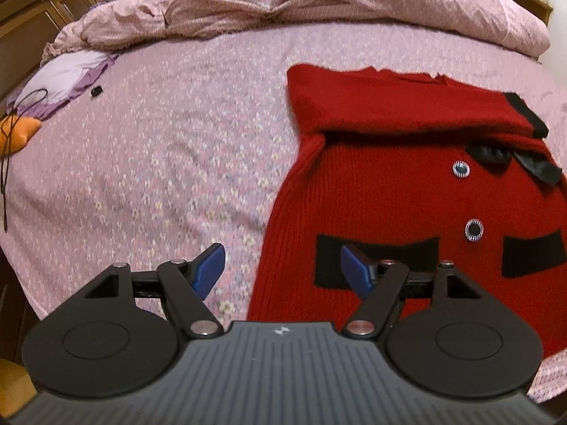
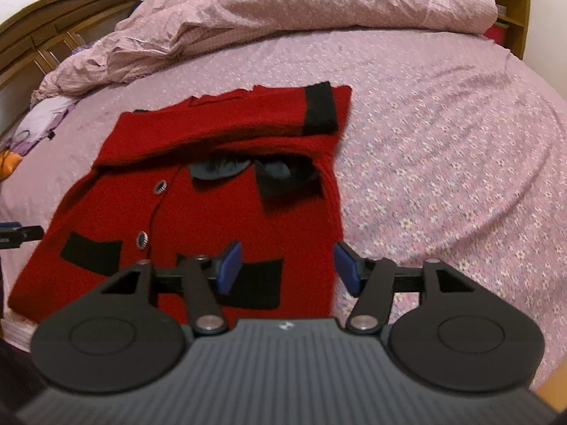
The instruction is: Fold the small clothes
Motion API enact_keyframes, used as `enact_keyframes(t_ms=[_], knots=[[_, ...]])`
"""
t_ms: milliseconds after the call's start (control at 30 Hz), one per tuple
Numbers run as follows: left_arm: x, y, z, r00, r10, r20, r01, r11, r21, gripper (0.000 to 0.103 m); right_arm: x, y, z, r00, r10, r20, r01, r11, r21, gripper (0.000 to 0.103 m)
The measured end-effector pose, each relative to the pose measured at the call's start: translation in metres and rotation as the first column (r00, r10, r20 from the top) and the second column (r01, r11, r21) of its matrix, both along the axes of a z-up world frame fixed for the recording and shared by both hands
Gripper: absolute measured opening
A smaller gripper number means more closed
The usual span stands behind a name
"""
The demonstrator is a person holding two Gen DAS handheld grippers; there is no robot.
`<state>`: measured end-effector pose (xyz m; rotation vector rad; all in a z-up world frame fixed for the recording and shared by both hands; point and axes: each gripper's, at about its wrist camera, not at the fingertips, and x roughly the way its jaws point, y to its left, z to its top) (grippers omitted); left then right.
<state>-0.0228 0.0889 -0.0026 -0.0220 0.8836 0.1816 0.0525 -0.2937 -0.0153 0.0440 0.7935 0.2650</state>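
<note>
A small red knitted cardigan (image 1: 389, 191) (image 2: 198, 212) with black pocket bands, black cuffs and round buttons lies flat on the pink flowered bedsheet (image 1: 170, 163). Both sleeves are folded across its upper part. My left gripper (image 1: 283, 269) hovers open over the cardigan's lower left edge, one blue pad above the sheet, the other above a black pocket band. My right gripper (image 2: 287, 265) is open over the cardigan's lower right edge, near a black pocket band (image 2: 255, 279). Nothing is between either pair of pads. A bit of the left gripper (image 2: 17, 235) shows at the right wrist view's left edge.
A rumpled pink duvet (image 1: 283, 3) (image 2: 283, 14) lies along the far side of the bed. At the far left lie a lilac cloth (image 1: 67, 78), an orange item (image 1: 17, 134) with a black cord, and a small black object (image 1: 96, 90). A wooden headboard (image 2: 53, 32) stands behind.
</note>
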Motion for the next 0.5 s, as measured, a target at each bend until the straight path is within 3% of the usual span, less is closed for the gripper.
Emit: enact_keyframes(t_ms=[167,333,500], knots=[[-0.005,0.007,-0.01,0.999,0.015,-0.043,-0.015,1.0,-0.015,0.076,-0.003,-0.001,-0.009,1.0,-0.002,-0.02,0.001,1.0,-0.023,0.063],[-0.012,0.018,-0.023,0.995,0.021,-0.093,-0.031,0.993,-0.113,0.077,-0.004,-0.001,-0.019,0.999,0.005,-0.049,-0.006,0.999,-0.033,0.063],[-0.02,0.013,-0.026,0.996,-0.018,-0.085,0.011,0.997,-0.081,0.077,-0.003,0.002,-0.03,0.996,0.023,-0.085,-0.027,0.999,-0.045,0.063]])
